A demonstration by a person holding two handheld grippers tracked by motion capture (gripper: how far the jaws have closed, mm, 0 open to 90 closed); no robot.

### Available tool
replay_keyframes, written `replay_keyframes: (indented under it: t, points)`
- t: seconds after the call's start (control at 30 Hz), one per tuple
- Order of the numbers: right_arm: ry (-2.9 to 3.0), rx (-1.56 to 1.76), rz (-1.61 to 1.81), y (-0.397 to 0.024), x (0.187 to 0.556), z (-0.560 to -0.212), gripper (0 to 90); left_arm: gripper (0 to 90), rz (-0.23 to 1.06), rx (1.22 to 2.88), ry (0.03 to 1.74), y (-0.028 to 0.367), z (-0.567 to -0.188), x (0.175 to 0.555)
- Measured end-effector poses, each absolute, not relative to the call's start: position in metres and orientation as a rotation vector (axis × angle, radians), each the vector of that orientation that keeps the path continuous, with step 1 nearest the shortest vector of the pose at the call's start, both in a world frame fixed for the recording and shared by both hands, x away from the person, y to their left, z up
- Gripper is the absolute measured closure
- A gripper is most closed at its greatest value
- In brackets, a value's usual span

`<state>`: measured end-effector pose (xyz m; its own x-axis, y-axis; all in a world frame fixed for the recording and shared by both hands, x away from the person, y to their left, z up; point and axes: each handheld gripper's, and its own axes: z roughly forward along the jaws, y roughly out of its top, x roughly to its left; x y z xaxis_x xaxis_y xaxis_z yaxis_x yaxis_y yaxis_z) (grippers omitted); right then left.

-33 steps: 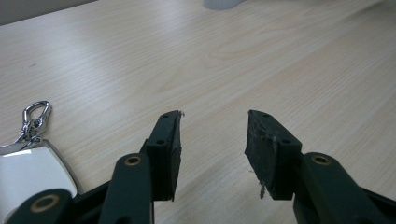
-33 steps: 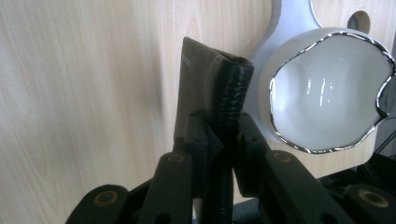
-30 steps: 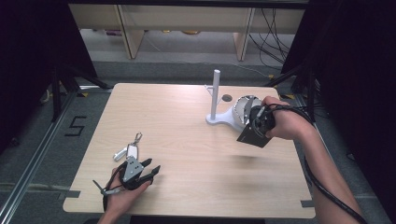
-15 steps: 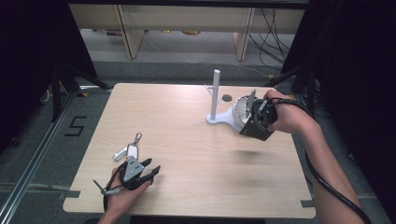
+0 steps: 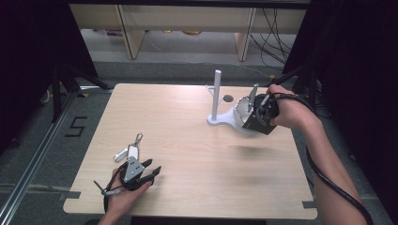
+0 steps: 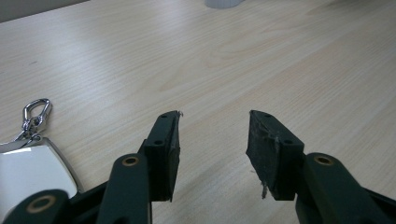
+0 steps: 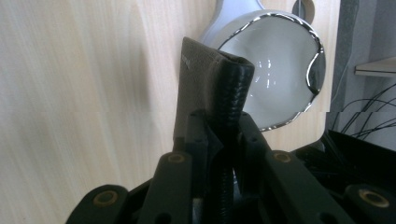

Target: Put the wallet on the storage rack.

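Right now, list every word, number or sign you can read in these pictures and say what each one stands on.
"5": black marking on the grey floor left of the light wooden table.
Small embossed mark on the folded grey-brown leather piece held in the right tongs: too small to read.
Silver-framed white key tag beside the left tongs: no legible text.

Keyring (image 5: 132, 149) lies near the table's (image 5: 187, 140) left; stand (image 5: 220, 117) far right.

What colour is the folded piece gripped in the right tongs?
Grey-brown with a black rolled edge: the folded piece, shown best in the right gripper view.
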<state>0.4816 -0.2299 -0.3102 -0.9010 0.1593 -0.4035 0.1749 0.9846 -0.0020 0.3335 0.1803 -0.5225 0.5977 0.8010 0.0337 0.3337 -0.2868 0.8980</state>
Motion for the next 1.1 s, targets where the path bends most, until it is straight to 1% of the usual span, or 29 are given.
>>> replay_keyframes:
  t: [0.13,0.17,0.23,0.3,0.4,0.63,1.1]
  points:
    - [2.694,0.187,-0.044,-0.232,0.488,-0.309,79.0,53.3,0.612,1.875,0.915,0.18,-0.522,0.333]
    - [2.701,0.259,-0.058,-0.231,0.486,-0.308,79.0,53.3,0.612,1.874,0.915,0.18,-0.522,0.334]
    - [2.676,0.194,-0.038,-0.233,0.49,-0.307,79.0,53.4,0.612,1.875,0.915,0.181,-0.522,0.334]
    - [2.668,0.291,-0.048,-0.233,0.49,-0.306,79.0,53.3,0.616,1.872,0.919,0.18,-0.522,0.333]
    - [2.647,0.236,-0.034,-0.234,0.494,-0.306,78.9,53.3,0.613,1.87,0.917,0.18,-0.522,0.334]
    - [2.627,0.269,-0.046,-0.232,0.499,-0.303,79.0,53.2,0.611,1.873,0.917,0.181,-0.522,0.334]
    - [2.579,0.236,-0.005,-0.233,0.517,-0.312,79.0,53.0,0.61,1.874,0.918,0.181,-0.522,0.334]
